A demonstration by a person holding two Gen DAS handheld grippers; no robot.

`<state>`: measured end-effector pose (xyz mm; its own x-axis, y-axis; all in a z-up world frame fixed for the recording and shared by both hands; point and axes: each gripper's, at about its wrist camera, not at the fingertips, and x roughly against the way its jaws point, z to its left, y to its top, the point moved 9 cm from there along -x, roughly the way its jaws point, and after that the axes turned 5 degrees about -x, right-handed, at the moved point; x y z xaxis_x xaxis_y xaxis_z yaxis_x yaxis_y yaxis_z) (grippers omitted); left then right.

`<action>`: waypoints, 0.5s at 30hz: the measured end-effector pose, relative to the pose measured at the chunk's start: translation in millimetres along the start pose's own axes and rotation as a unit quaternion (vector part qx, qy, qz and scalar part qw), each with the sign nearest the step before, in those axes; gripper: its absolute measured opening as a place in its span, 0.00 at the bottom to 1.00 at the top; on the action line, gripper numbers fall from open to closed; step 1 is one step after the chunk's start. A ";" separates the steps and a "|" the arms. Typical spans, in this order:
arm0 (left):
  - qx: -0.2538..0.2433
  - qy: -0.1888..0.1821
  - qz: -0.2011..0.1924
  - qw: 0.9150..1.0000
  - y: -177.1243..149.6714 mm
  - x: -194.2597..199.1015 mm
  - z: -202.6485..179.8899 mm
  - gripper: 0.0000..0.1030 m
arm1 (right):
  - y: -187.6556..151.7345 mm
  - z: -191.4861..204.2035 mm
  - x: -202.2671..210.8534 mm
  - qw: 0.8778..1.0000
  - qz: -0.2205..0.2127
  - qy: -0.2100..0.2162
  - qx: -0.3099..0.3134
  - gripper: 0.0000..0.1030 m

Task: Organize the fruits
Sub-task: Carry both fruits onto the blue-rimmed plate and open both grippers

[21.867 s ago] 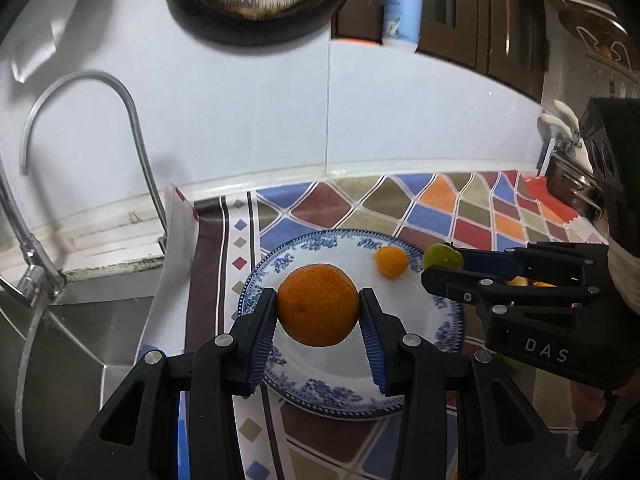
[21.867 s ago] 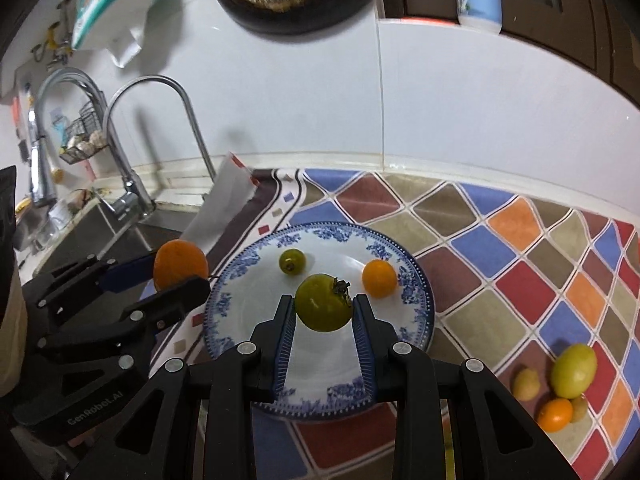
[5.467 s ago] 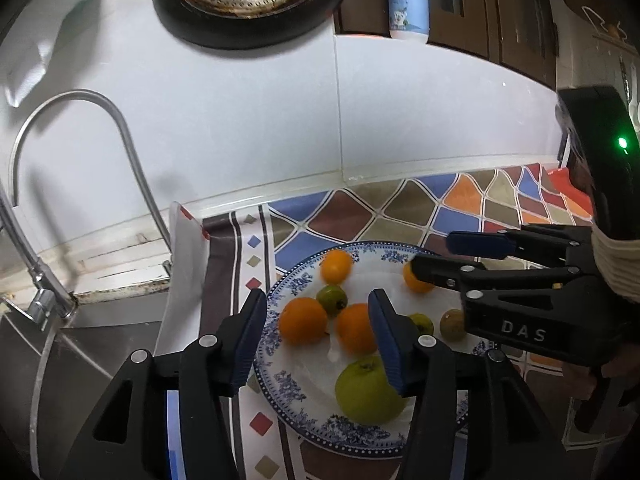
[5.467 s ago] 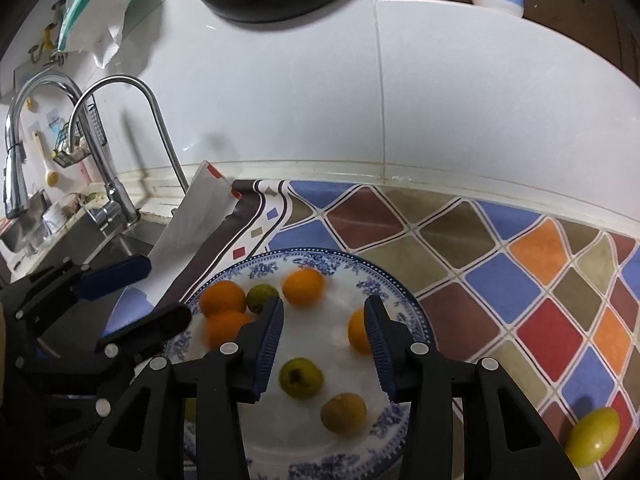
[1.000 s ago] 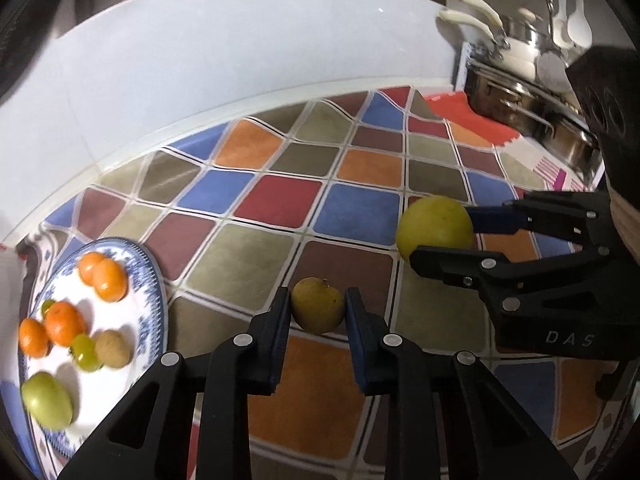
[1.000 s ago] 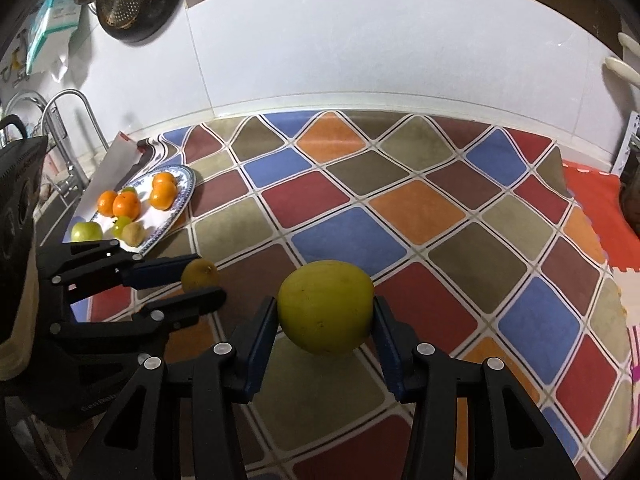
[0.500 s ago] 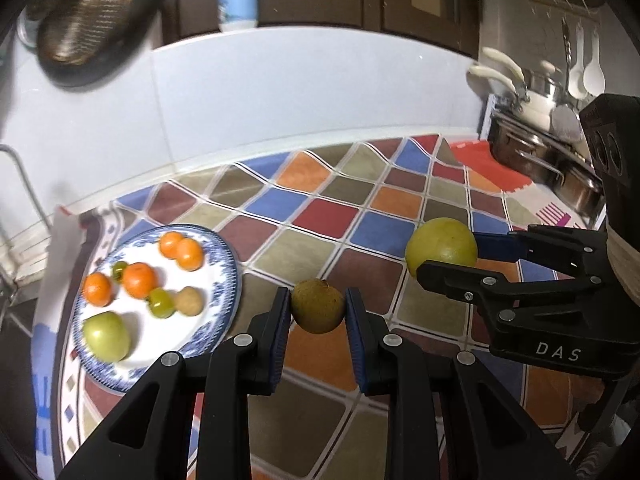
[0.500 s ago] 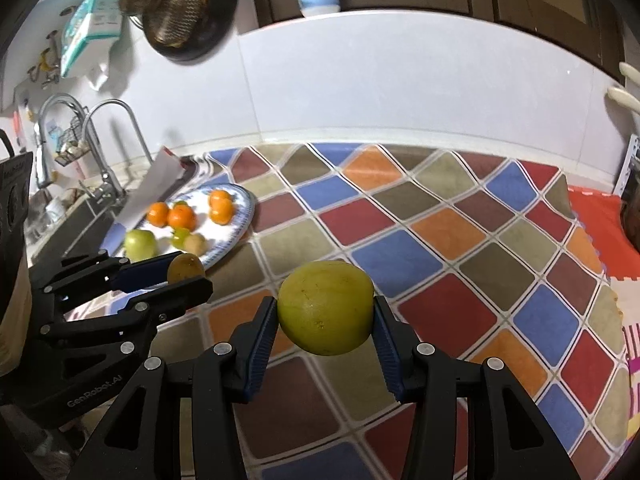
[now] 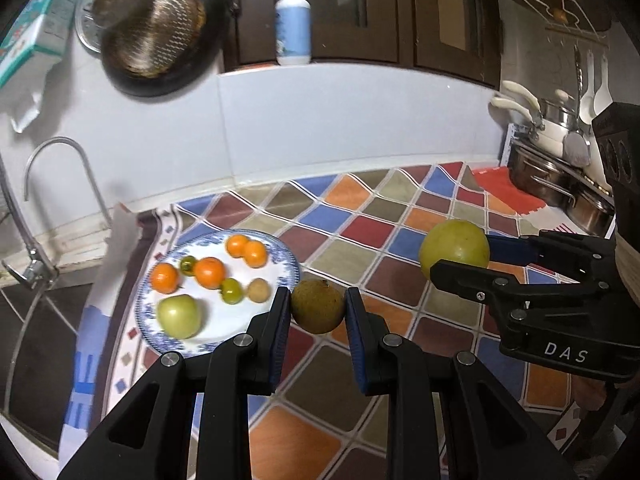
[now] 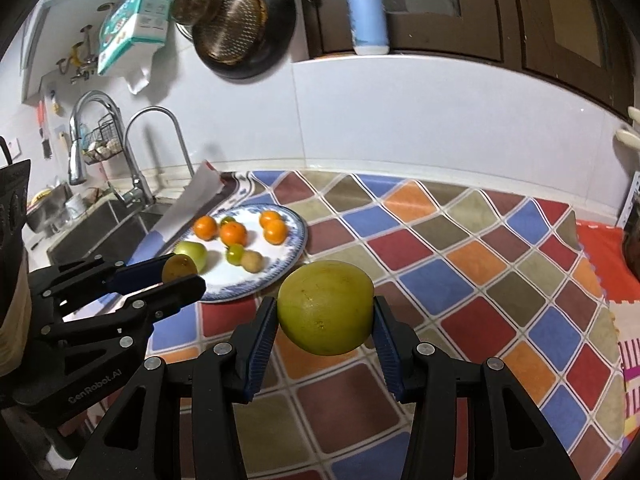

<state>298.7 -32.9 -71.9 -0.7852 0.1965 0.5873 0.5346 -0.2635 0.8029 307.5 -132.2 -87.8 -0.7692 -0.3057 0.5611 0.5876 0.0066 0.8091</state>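
Note:
My left gripper [image 9: 318, 310] is shut on a small brownish-yellow fruit [image 9: 317, 306] and holds it in the air just right of the blue-and-white plate [image 9: 288, 258]. Beside it, my right gripper [image 10: 325, 314] is shut on a large yellow-green fruit [image 10: 326, 307], also lifted above the checked cloth [image 10: 460, 264]. The plate [image 10: 294, 248] carries several oranges [image 9: 209, 272], a green apple [image 9: 179, 315], small green tomatoes and a small brown fruit [image 9: 258, 290]. From the right wrist view the left gripper [image 10: 180, 272] hangs at the plate's near edge. In the left wrist view the right gripper [image 9: 456, 250] is farther right.
A sink [image 10: 100, 228] with curved taps [image 10: 160, 148] lies left of the plate. A pan and strainer [image 9: 156, 36] hang on the white wall, a pump bottle [image 9: 293, 24] stands on the ledge. Steel pots [image 9: 556, 176] sit at the far right.
Both grippers have lifted with their fruits and swung left toward the plate, which now lies nearer the middle of both views. Neither grip has changed.

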 end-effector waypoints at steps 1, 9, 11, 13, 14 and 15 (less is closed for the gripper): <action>0.001 0.003 -0.002 1.000 0.0 3.2 3.4 0.27 | 0.9 4.1 0.9 1.000 -0.002 0.001 0.001 0.46; 0.005 0.019 -0.020 1.000 -0.2 27.6 35.5 0.27 | 8.2 39.2 4.8 1.000 -0.020 0.010 0.006 0.46; 0.004 0.021 -0.022 1.000 -0.9 30.7 41.2 0.27 | 9.9 46.4 4.3 1.000 -0.023 0.011 0.005 0.46; 0.003 0.022 -0.024 0.999 -1.6 33.6 47.8 0.27 | 11.8 54.1 3.5 1.000 -0.026 0.012 0.003 0.46; 0.002 0.022 -0.025 0.999 -2.0 35.3 52.1 0.27 | 12.6 57.0 3.3 1.000 -0.027 0.012 0.003 0.46; 0.002 0.022 -0.026 0.999 -2.1 36.2 54.9 0.27 | 13.8 61.2 2.9 1.000 -0.029 0.011 0.003 0.46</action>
<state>286.2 26.7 -46.7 -0.8248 0.1675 0.5400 0.4941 -0.2509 0.8324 298.0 -74.7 -64.3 -0.7961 -0.3265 0.5095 0.5407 -0.0059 0.8412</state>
